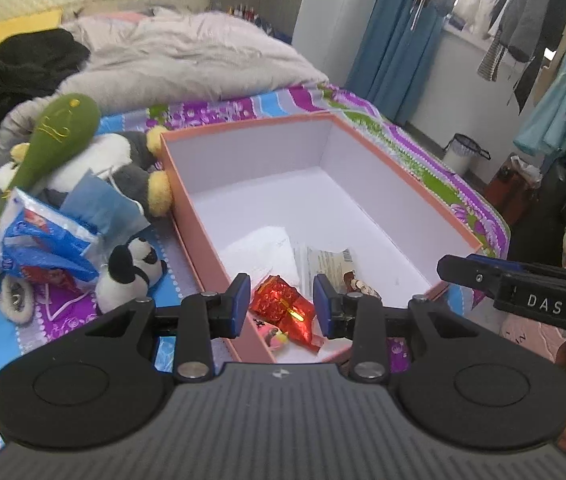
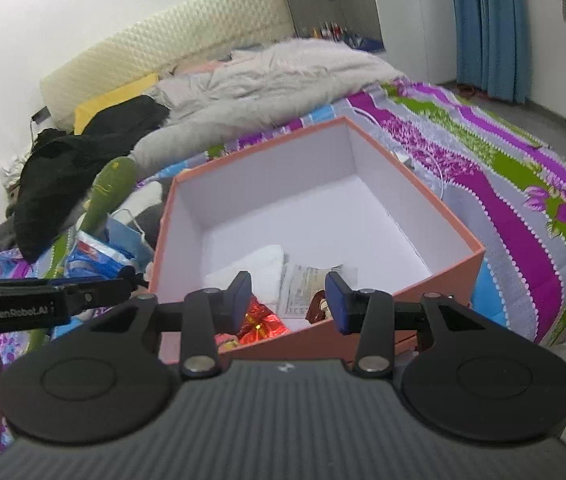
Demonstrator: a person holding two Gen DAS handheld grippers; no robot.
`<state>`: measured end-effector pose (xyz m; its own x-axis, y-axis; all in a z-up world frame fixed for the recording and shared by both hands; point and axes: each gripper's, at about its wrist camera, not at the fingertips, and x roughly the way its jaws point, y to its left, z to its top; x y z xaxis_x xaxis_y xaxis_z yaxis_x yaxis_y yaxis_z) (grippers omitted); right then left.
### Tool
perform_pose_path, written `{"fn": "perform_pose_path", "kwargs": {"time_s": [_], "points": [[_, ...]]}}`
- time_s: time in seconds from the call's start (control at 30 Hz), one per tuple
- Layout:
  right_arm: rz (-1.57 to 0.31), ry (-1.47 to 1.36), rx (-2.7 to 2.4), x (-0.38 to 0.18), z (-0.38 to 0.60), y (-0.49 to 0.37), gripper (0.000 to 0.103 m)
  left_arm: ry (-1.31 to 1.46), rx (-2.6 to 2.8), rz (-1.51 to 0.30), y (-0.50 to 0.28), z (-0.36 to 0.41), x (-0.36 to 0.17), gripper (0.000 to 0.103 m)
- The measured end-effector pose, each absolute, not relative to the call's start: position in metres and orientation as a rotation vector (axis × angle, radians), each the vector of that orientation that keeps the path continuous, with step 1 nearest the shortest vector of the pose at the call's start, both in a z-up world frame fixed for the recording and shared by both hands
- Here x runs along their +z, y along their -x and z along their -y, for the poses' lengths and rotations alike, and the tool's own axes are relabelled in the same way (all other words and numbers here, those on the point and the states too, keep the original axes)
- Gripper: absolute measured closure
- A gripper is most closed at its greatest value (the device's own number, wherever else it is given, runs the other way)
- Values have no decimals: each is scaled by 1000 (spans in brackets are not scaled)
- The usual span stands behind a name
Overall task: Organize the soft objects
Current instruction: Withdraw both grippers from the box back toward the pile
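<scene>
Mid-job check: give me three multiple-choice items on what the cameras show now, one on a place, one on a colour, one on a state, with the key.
1. Where is the small panda plush?
A. inside the box
B. on the bedspread beside the box
C. on the floor

2. What colour is the outside of the box?
A. salmon pink
B. dark green
C. black

3. How does the left tool stand?
A. clamped on the panda
B. gripping the box wall
C. pads apart, holding nothing

Key: 1 B, the panda lies on the striped cover outside the box wall. 2 A, rim and outer wall are salmon pink. 3 C, the red foil packet in the box shows through the gap, untouched.
</scene>
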<state>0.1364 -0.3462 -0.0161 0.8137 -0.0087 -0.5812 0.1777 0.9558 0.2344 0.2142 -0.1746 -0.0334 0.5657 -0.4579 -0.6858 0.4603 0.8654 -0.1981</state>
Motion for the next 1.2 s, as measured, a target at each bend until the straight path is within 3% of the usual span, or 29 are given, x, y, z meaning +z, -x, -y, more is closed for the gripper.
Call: {"fn": "perform_pose_path", "kwargs": {"time_s": [0.43, 0.9, 1.0, 1.2], "points": [[-491, -305, -87, -9, 309, -70, 59, 4, -511, -698, -142, 126, -18, 63], [-490, -217, -27, -6, 257, -26, 59, 43, -497, -665, -88, 85, 0, 63], [-503, -204, -14, -10, 247, -20, 59, 33, -496, -666, -77, 77, -4, 55], [-529, -176, 5, -19, 228, -15, 59, 56, -474, -688, -59, 60, -14, 55]]}}
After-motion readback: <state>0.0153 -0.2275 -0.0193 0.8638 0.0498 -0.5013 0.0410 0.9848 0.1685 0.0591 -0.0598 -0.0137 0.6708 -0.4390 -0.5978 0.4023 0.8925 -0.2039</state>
